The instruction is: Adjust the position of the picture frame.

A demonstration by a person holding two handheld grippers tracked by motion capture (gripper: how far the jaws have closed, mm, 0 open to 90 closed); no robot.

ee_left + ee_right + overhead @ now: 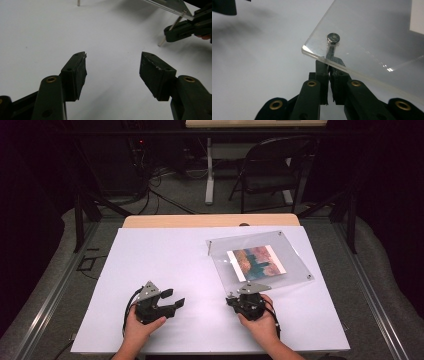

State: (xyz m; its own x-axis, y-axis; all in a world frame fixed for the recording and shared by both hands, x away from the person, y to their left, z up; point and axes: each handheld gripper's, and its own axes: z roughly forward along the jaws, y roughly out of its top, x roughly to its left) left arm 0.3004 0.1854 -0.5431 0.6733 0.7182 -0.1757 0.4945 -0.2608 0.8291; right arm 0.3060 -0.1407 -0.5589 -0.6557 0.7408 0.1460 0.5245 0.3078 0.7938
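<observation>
Left gripper (172,301), near left on the white table (165,255): we hold it idle, jaws apart, nothing between them.

Right gripper (329,65), near right: jaws clamped together on the thin metal leg (331,51) under the near corner of the clear picture frame (260,260).

Frame: right of centre, standing on its legs, picture (256,262) sandwiched inside.

Step, as we judge it: working that corner leg. Next move likely calls for a steady grip and the left gripper bracing the panel.
</observation>
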